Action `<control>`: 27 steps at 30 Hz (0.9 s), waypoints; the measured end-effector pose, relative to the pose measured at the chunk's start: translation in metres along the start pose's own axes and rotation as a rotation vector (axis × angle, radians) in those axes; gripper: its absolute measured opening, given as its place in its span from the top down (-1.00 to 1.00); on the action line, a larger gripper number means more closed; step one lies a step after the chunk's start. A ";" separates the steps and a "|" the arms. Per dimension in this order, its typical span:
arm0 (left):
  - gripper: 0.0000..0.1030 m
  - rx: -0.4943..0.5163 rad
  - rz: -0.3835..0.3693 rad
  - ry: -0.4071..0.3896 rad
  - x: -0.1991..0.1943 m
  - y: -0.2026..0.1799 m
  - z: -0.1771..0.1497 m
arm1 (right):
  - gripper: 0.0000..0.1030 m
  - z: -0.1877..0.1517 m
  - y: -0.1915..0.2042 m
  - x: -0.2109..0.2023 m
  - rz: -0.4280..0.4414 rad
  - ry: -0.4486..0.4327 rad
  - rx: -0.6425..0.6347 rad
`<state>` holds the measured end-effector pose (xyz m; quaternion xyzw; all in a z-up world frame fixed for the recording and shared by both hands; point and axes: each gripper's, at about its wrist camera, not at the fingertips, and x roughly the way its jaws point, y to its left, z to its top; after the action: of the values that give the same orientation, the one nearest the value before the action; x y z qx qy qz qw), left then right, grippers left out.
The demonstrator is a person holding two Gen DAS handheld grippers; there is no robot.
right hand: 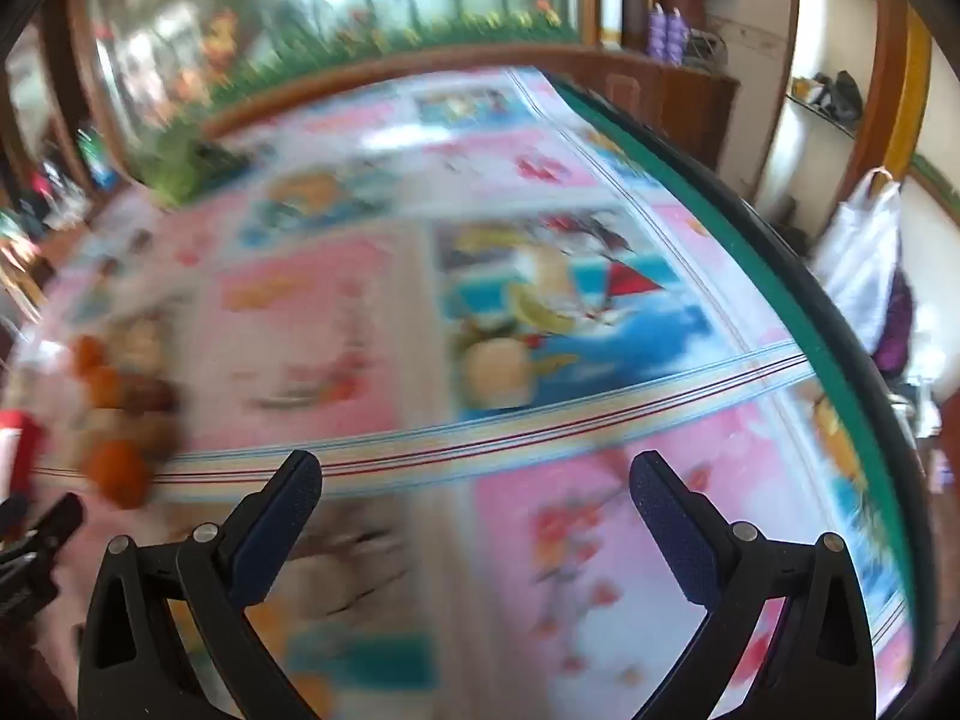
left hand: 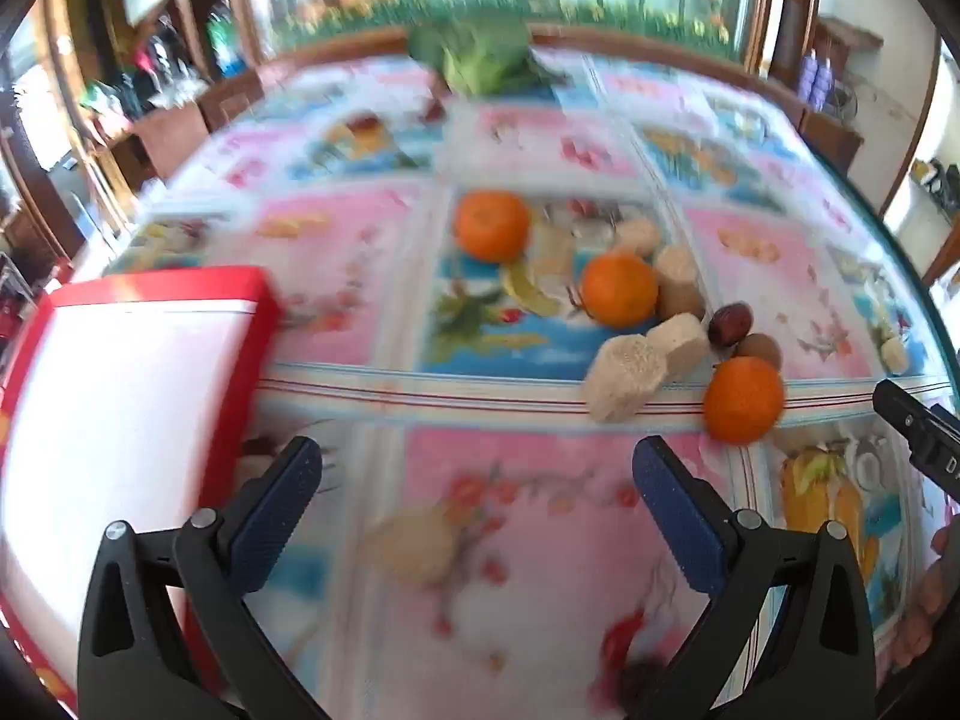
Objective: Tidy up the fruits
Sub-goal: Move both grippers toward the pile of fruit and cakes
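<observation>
Patterned plastic tablecloth (left hand: 510, 138) in pink and blue squares covers the whole work surface, with a green-edged table rim visible in the right wrist view and cabinets behind. Both views are blurred.

Task items. Three oranges lie right of centre in the left wrist view: the far orange (left hand: 492, 225), the middle orange (left hand: 619, 290) and the near orange (left hand: 743, 399). Pale cut chunks (left hand: 627, 378), their kind unclear, lie among them, with a dark red date (left hand: 729, 324) and a brown round fruit (left hand: 759, 351) just beside the near orange. A red-rimmed white tray (left hand: 120, 396) sits at the left, apparently the destination. A leafy green vegetable (left hand: 474, 57) lies at the far edge.

Grippers. The left gripper (left hand: 477, 483) hovers over bare cloth with its fingers wide apart and nothing between them. The right gripper (right hand: 477, 483) is likewise spread and empty; the fruit cluster (right hand: 117, 420) appears only as a smear at its far left.

Recommended procedure, as a judgement:
1. Select the near orange; it is closest to both grippers and stands free on its front side.
2. Approach from above and centre the pads across the widest part of the fruit.
3. Keep the fingertips clear of the date and the brown fruit, which touch or nearly touch the orange.
4. Close gently; the skin is smooth and the fruit may roll.
5. Carry it over the tray rim before releasing.
</observation>
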<state>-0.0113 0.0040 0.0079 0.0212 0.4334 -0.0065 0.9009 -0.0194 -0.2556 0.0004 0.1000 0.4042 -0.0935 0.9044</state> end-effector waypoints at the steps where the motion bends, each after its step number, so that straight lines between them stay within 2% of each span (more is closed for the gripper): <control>1: -1.00 0.008 0.013 -0.033 -0.013 0.003 -0.004 | -0.98 -0.003 0.007 -0.010 0.021 -0.032 -0.002; 4: -1.00 0.025 0.044 -0.117 -0.051 0.016 -0.019 | -0.99 -0.012 0.028 -0.048 0.143 -0.140 -0.037; 7: -1.00 0.023 0.049 -0.141 -0.071 0.026 -0.025 | -0.99 -0.021 0.047 -0.073 0.201 -0.219 -0.075; 8: -1.00 0.015 0.048 -0.120 -0.071 0.031 -0.024 | -0.99 -0.025 0.054 -0.079 0.216 -0.231 -0.087; 10: -1.00 0.025 0.067 -0.135 -0.074 0.036 -0.031 | -0.99 -0.031 0.065 -0.083 0.242 -0.228 -0.106; 11: -1.00 0.037 0.085 -0.175 -0.083 0.033 -0.041 | -0.99 -0.033 0.068 -0.084 0.254 -0.226 -0.113; 13: -1.00 0.046 0.098 -0.204 -0.093 0.035 -0.050 | -0.99 -0.035 0.073 -0.081 0.251 -0.223 -0.130; 23: -1.00 0.028 0.054 -0.173 -0.098 0.038 -0.050 | -0.98 -0.040 0.073 -0.083 0.319 -0.208 -0.127; 27: -1.00 0.037 0.057 -0.169 -0.100 0.037 -0.048 | -0.98 -0.039 0.077 -0.084 0.336 -0.210 -0.136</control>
<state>-0.1100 0.0427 0.0573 0.0494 0.3547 0.0093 0.9336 -0.0830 -0.1641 0.0462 0.0946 0.2905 0.0764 0.9491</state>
